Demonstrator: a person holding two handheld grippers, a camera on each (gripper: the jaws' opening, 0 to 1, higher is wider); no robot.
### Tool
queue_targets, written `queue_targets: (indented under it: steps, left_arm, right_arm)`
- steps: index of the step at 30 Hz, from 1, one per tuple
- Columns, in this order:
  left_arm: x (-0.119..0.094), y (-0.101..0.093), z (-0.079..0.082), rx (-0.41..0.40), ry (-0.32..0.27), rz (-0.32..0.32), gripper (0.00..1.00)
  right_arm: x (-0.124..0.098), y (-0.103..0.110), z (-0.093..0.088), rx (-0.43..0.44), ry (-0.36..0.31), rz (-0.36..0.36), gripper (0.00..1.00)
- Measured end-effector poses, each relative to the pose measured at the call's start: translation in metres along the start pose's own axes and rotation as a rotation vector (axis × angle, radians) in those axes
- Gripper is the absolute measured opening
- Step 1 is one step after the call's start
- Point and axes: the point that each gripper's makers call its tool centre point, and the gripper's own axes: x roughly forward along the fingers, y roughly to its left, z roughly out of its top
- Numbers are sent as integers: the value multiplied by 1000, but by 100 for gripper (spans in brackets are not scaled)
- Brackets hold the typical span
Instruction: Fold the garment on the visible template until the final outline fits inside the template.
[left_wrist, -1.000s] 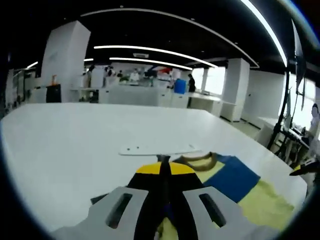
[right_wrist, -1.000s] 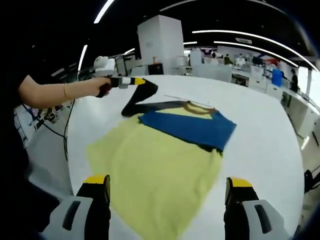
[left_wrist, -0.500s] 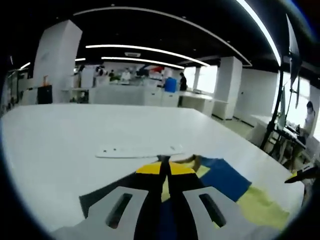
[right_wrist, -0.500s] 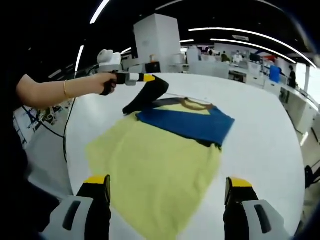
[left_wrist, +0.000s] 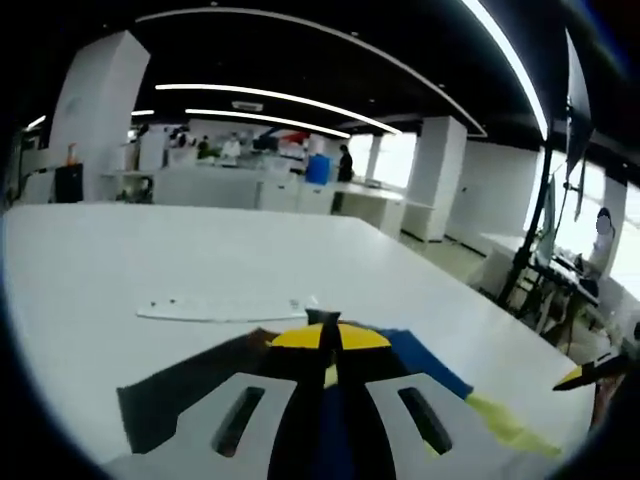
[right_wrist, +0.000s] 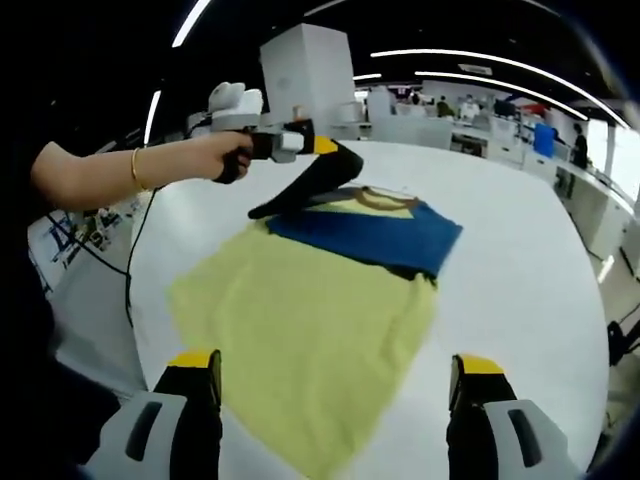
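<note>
— Where's the shirt from where you stand?

— In the right gripper view the garment (right_wrist: 310, 310) lies spread on the white table (right_wrist: 520, 270), yellow body toward the camera, blue band across the chest at about 12 o'clock, collar beyond it.

— And the left gripper (right_wrist: 325, 150)?

— Held by a hand (right_wrist: 228, 155) coming in from 10 o'clock, clenched on the dark sleeve (right_wrist: 305, 185), which hangs lifted off the table. In the left gripper view the jaws are pressed together with the dark cloth draped beneath them.

— The right gripper (right_wrist: 335, 385)?

— Released, jaws wide apart, hovering at the hem end, touching nothing.

— Any template?

— A flat white board (left_wrist: 225, 308) lies on the table just beyond the collar, at 11 o'clock in the left gripper view.
</note>
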Motion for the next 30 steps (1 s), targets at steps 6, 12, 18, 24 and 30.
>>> queue_targets:
  steps: [6, 12, 18, 24, 30]
  left_arm:
    - [10, -17, 0, -5, -4, -34, 1]
    - [20, -38, 0, -13, -8, -75, 1]
    - [27, -59, -3, 4, -5, -129, 1]
    - [33, -85, -8, 32, 0, -211, 1]
    - [36, -100, -20, 46, 29, -256, 1]
  right_arm:
    - [-2, -1, -5, 10, 7, -8, 94]
    - [-4, -2, -9, 17, 16, -13, 94]
    - [-9, -5, -12, 27, 9, -23, 94]
    - [-12, -8, -16, 43, 9, -34, 94]
    - [-13, -9, -19, 53, 10, -39, 93]
